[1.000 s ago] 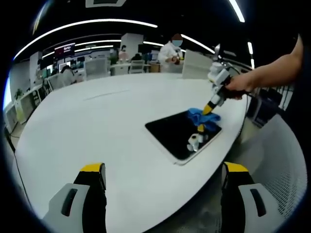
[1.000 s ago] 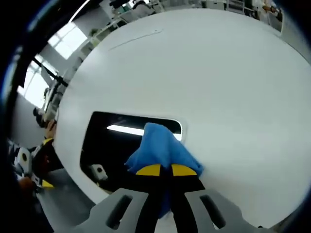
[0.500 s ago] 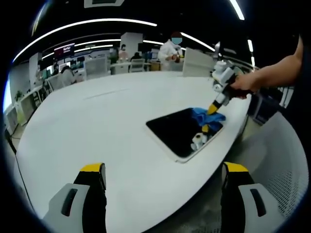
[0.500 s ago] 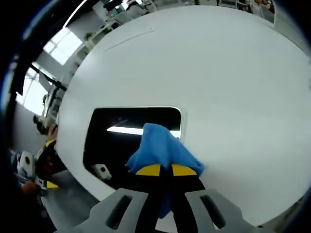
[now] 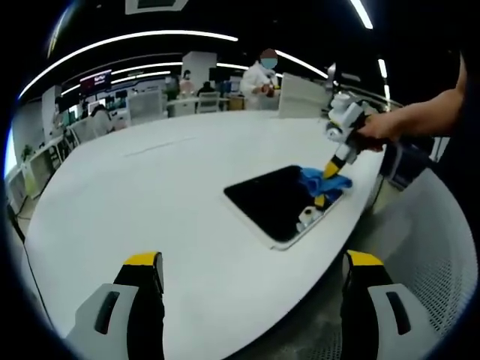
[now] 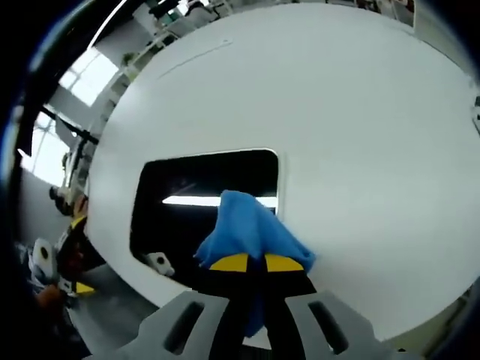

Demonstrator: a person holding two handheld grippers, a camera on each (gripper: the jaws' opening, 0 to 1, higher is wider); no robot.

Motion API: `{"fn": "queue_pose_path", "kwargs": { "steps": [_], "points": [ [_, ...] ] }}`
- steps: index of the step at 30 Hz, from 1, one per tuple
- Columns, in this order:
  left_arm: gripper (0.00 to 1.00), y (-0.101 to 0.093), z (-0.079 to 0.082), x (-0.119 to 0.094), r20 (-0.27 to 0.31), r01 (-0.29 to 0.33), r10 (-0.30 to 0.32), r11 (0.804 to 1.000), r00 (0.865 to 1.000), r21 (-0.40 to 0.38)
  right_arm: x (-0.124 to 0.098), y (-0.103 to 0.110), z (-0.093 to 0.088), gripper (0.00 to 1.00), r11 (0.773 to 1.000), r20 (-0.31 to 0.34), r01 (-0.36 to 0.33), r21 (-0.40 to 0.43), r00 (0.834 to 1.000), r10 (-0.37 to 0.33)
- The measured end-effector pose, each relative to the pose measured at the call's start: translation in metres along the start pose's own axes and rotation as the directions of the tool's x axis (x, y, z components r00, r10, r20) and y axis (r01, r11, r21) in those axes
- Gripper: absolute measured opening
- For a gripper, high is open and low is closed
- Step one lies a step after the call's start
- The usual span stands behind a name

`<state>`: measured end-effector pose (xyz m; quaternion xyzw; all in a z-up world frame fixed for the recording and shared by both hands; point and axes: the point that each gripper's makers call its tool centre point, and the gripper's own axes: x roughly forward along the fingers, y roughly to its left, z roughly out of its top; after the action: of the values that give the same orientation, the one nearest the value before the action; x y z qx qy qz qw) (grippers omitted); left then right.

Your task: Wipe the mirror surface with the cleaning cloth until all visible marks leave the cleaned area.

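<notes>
A dark rectangular mirror [image 5: 274,202] with a white frame lies flat on the white table [image 5: 150,195] near its right edge. In the right gripper view the mirror [image 6: 195,187] reflects a bright light strip. A blue cleaning cloth [image 6: 251,232] is pinched between the shut jaws of my right gripper [image 6: 255,262] and rests on the mirror's near right part. In the left gripper view the right gripper [image 5: 331,172] presses the blue cloth [image 5: 319,178] onto the mirror's far corner, held by a person's hand. My left gripper [image 5: 251,262] hangs open over the table's near edge, well short of the mirror.
The table's rounded edge [image 5: 360,217] runs close past the mirror on the right. People, desks and chairs [image 5: 187,97] stand far behind the table. Bare white tabletop [image 6: 337,112] stretches beyond the mirror.
The right gripper has slid the blue cloth a little toward the mirror's near right edge, so more dark mirror shows beyond it. The left gripper has stayed where it was.
</notes>
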<state>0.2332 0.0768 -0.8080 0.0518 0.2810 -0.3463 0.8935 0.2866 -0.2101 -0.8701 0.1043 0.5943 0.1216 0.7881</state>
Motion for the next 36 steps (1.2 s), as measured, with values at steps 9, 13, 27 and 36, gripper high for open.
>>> {"fn": "queue_pose_path", "kwargs": {
  "steps": [9,13,27,36],
  "points": [
    [0.99,0.000,-0.002,0.000,-0.015,0.003,-0.003,1.000,1.000,0.001,-0.006,0.004,-0.014,0.01,1.000,0.001,-0.003,0.009,1.000,0.003],
    [0.99,-0.001,-0.002,0.000,-0.011,0.002,-0.002,1.000,1.000,0.003,-0.006,0.004,-0.015,0.01,1.000,-0.009,-0.006,0.004,1.000,0.006],
    [0.99,-0.005,-0.001,0.001,-0.013,0.023,-0.023,0.999,1.000,0.024,-0.003,0.003,-0.014,0.01,0.997,-0.013,0.014,0.073,1.000,-0.013],
    [0.99,-0.007,-0.001,0.001,-0.017,0.029,-0.029,0.998,0.999,0.046,0.006,0.020,-0.015,0.01,0.997,-0.002,0.010,0.076,1.000,-0.010]
  ]
}}
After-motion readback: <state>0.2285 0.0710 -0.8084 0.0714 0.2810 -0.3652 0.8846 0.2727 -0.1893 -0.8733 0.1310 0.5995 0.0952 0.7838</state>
